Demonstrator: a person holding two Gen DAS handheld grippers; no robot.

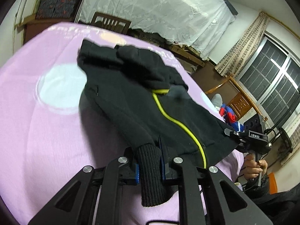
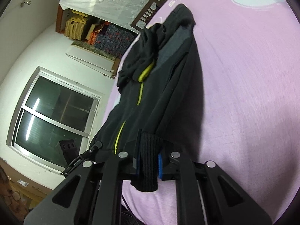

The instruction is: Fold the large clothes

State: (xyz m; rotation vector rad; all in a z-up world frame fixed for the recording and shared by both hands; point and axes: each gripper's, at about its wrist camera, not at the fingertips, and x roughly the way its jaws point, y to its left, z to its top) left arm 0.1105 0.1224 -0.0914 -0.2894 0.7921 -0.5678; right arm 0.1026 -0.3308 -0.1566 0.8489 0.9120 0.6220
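Black jacket (image 1: 131, 101) lies on the pink bed cover (image 1: 37, 131), long axis running away from me; my left hand-held gripper (image 1: 150, 161) and right hand-held gripper (image 2: 149, 163) each clench a ribbed cuff at its near end.

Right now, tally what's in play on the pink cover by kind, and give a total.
Black jacket, yellow zip: 1
Ribbed cuffs clamped: 2, one in the left gripper, one in the right gripper
Grippers: 2
Pink cover: 1
Total: 6
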